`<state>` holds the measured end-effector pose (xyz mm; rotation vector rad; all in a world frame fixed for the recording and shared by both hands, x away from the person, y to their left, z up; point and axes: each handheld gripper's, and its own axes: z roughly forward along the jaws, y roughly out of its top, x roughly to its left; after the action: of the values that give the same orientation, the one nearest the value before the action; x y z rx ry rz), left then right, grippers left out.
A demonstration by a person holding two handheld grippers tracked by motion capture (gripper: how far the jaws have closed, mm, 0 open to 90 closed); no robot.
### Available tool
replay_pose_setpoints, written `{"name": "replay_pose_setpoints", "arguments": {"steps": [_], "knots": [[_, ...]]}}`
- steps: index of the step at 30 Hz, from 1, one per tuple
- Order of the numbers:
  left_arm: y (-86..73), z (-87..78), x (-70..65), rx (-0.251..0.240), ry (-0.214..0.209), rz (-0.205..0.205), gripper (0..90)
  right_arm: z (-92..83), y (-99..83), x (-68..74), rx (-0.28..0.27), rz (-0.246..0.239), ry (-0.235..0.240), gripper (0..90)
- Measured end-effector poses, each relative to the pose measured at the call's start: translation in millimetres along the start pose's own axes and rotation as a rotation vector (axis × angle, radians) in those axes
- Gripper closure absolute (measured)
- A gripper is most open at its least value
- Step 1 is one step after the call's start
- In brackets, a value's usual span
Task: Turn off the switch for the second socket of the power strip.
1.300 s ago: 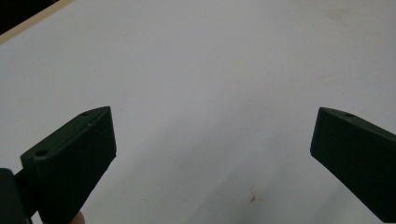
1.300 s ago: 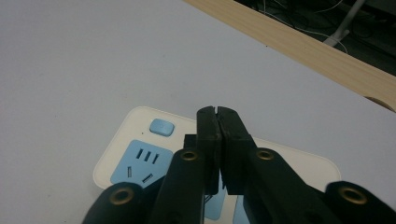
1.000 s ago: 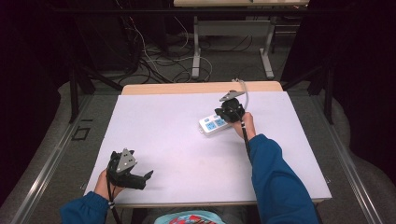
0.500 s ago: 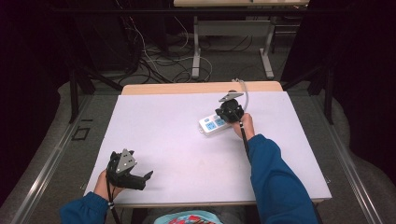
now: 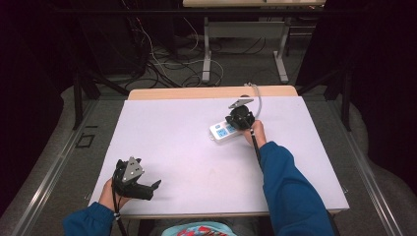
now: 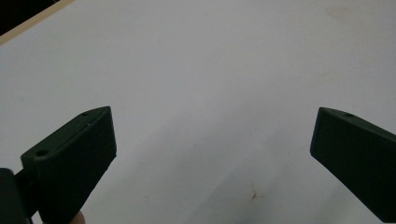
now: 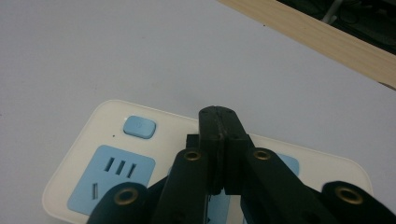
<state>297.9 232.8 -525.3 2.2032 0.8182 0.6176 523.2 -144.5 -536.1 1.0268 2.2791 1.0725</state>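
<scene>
The right tongs [image 5: 235, 120] are hovering over the far right part of the white worktop [image 5: 196, 152], with the 2 black jaws pressed flat together and pinching nothing. In the right gripper view, the closed tips [image 7: 218, 122] are sitting directly above a white power strip [image 7: 93, 154] with pale blue socket faces. A blue socket [image 7: 111, 179] with 3 short slots and 1 longer slot is lying to the left of the tongs, and a small blue push button [image 7: 138, 127] is lying just ahead of that socket, up and left of the tips. Whether the tips are touching the strip surface cannot be told. The wooden edge of the worktop [image 7: 327, 39] is running across beyond the strip.

In the high view, the power strip [image 5: 222, 132] is resting flat directly under the right tongs, extending from them toward the left tongs' side.

The left tongs [image 5: 142, 189] are resting near the front left corner of the worktop, well apart from the power strip. In the left gripper view, the 2 jaws are spread wide, with bare white worktop [image 6: 210, 93] between them.
</scene>
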Motion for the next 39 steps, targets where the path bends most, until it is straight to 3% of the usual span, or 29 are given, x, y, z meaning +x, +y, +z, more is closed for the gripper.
{"name": "replay_pose_setpoints", "arguments": {"steps": [3,17,39], "knots": [[0.0,0.2,-0.4,-0.004,0.003,-0.002,0.2,3.3,-1.0,-0.2,0.000,-0.011,-0.005,90.0],[1.0,-0.6,-1.0,0.002,0.006,0.012,0.2,6.0,-3.5,1.2,-0.017,0.032,0.007,90.0],[0.8,-0.6,-1.6,0.004,0.010,0.014,0.3,7.7,-1.1,11.8,-0.001,-0.010,-0.022,90.0]]}}
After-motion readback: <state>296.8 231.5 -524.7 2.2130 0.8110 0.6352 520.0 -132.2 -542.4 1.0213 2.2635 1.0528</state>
